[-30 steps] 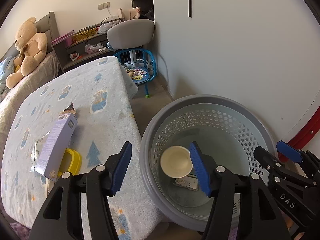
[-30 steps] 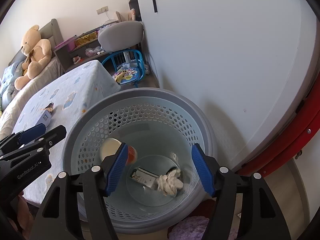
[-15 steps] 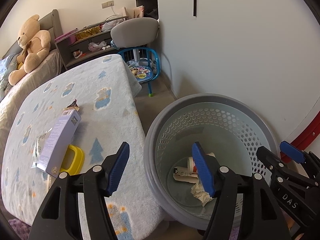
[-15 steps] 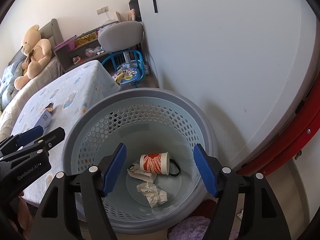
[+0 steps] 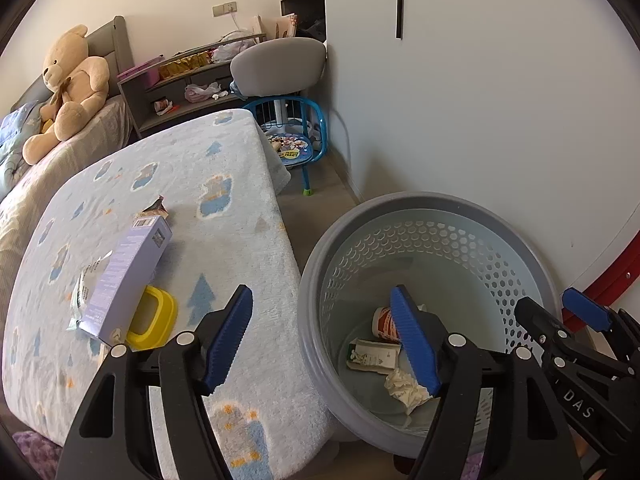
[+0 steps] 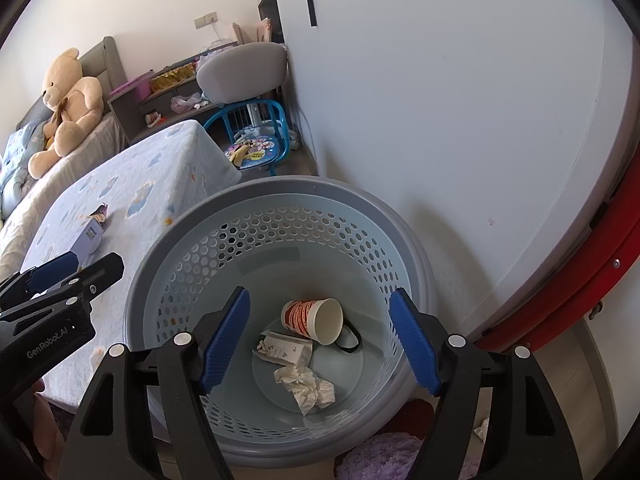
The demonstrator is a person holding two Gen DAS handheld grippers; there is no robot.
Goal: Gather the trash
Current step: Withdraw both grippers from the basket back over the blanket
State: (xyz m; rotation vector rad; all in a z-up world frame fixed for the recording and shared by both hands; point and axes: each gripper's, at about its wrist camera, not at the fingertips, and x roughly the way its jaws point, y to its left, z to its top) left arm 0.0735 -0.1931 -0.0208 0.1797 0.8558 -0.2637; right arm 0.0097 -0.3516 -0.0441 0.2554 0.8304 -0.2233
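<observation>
A grey perforated basket (image 6: 280, 192) (image 5: 440, 204) stands on the floor by the white wall. At its bottom lie a paper cup (image 6: 312, 320) (image 5: 382, 322) on its side, a flat wrapper (image 6: 286, 350) (image 5: 372, 356) and a crumpled tissue (image 6: 308, 388) (image 5: 404, 388). My right gripper (image 6: 322, 340) hangs over the basket, its jaws opening with nothing between them. My left gripper (image 5: 326, 338) straddles the basket's left rim and the table edge, its jaws opening and empty too. On the blue patterned tabletop (image 5: 180, 184) lie a lilac carton (image 5: 124, 276), a yellow lid (image 5: 154, 316) and a plastic wrapper (image 5: 82, 288).
A child's blue chair (image 5: 296, 140) stands behind the table in the corner, with a grey chair (image 5: 280, 64) and a cluttered shelf (image 5: 180, 84) beyond. A teddy bear (image 5: 68, 88) sits on the bed at left. A red rim (image 6: 580, 292) runs at right, a purple rug (image 6: 392, 456) below.
The paper cup and the tissue dropped from between the jaws and came to rest at the basket's bottom. Both grippers' jaws have spread wider. Neither hand shifted noticeably.
</observation>
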